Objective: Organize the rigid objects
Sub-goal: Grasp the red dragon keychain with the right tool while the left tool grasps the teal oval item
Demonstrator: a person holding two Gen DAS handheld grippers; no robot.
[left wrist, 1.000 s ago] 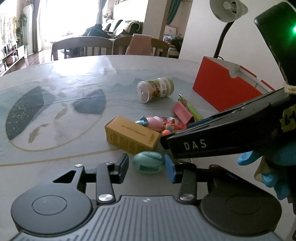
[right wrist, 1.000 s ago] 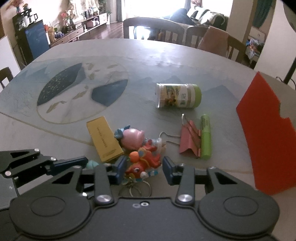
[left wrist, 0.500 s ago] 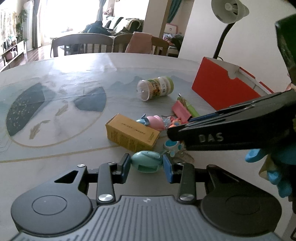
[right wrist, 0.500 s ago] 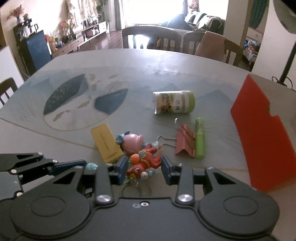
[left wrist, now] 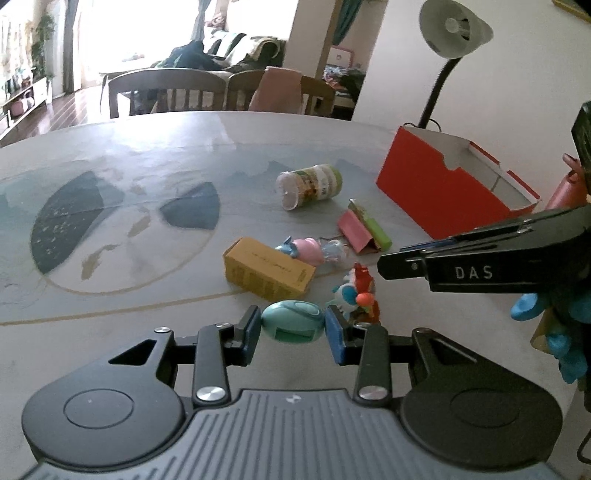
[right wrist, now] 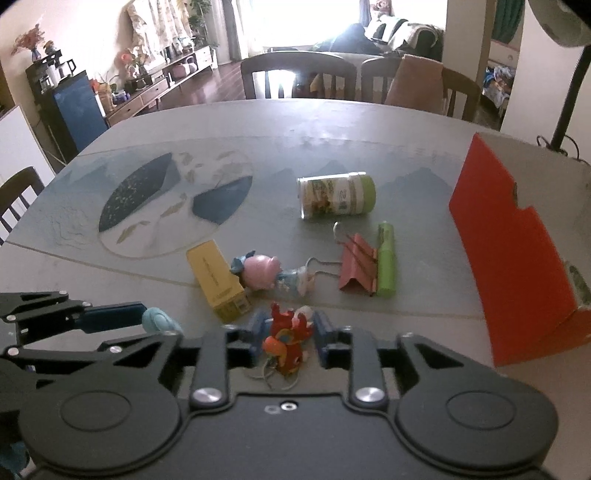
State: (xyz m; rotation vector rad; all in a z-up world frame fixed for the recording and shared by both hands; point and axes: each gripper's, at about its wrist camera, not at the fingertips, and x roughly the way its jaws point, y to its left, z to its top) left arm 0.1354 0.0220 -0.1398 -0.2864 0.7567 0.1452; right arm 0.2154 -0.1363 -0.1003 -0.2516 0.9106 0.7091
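On the left, the left gripper (left wrist: 292, 330) has its jaws pinching a small teal oval object (left wrist: 293, 320), which sits between the two blue pads near the near edge of the surface (left wrist: 147, 155). Just beyond it lies a yellow box (left wrist: 269, 272) on its long side. Touching the right side of the box is a pink pig toy (left wrist: 308, 249), with a small pale blue figure (right wrist: 293, 282) next to it.

To the right of the teal object, the right gripper (right wrist: 284, 338) has its jaws closed on a red and orange toy figure (right wrist: 288, 338), and metal key rings (right wrist: 275, 378) hang under the figure.

Farther toward the middle of the surface, a white canister with a green lid (right wrist: 336, 196) lies on its side. Nearer and a little to the right, a pink binder clip (right wrist: 358, 264) rests beside a green marker (right wrist: 386, 264); the two are touching or almost touching.

At the right edge of the surface stands an open red box (left wrist: 443, 188) with a white inside. Behind it, a desk lamp (left wrist: 452, 27) rises near the wall.
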